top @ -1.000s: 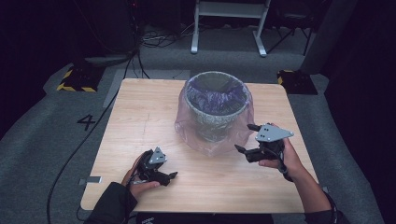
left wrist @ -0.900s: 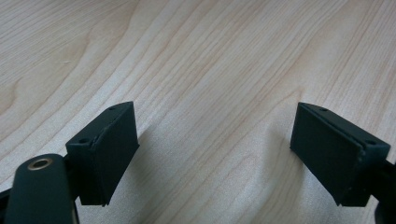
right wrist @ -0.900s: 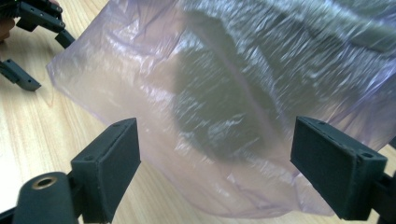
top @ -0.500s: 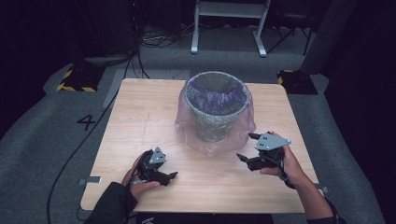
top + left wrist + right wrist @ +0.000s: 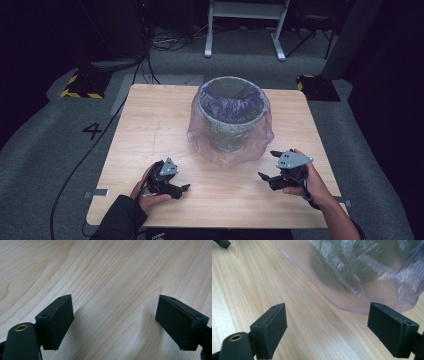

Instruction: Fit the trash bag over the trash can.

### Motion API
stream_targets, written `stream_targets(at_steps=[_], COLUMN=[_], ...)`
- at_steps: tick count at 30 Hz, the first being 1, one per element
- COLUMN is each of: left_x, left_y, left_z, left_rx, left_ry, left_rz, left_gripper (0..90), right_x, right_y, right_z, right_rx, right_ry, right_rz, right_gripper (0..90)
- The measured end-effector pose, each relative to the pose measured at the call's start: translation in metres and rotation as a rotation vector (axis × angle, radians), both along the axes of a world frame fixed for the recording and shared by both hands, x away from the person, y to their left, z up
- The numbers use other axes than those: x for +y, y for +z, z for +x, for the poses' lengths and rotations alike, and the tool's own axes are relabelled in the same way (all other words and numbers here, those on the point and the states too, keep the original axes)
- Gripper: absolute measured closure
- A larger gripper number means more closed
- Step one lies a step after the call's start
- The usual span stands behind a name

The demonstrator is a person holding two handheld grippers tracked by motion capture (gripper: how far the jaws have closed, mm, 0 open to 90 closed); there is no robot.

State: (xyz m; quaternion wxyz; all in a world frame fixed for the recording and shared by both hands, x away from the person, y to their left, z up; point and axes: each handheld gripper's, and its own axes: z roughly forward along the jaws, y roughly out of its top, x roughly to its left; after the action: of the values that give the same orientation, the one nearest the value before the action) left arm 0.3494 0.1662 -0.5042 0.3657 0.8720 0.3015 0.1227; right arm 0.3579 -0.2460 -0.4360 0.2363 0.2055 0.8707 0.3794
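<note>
Bin (image 5: 231, 120), wrapped in a loose purple bag (image 5: 260, 142), mid-table (image 5: 150, 120). Right tool (image 5: 273, 165) has dropped toward the near right since earlier, open and empty; left tool (image 5: 180, 181) unmoved, open.

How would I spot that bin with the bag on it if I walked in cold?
Find the pale wooden table. Toward its far edge stands a round grey speckled bin. A thin translucent purple plastic bag lines it and drapes outside down to the tabletop.
</note>
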Motion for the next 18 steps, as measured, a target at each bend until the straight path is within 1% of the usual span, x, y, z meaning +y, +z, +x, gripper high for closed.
stream_targets(at_steps=[12, 18], left_x=[0.000, 0.000], left_y=[0.000, 0.000], left_z=[0.000, 0.000], left_rx=[0.000, 0.000], left_ry=[0.000, 0.000], left_rz=[0.000, 0.000], left_gripper=[14.5, 14.5], right_x=[-0.015, -0.021], right_y=[-0.022, -0.032], right_z=[-0.002, -0.004], right_rx=[0.046, 0.069], right_ry=[-0.037, -0.048], right_rz=[-0.036, -0.035], right_gripper=[15.7, 15.7])
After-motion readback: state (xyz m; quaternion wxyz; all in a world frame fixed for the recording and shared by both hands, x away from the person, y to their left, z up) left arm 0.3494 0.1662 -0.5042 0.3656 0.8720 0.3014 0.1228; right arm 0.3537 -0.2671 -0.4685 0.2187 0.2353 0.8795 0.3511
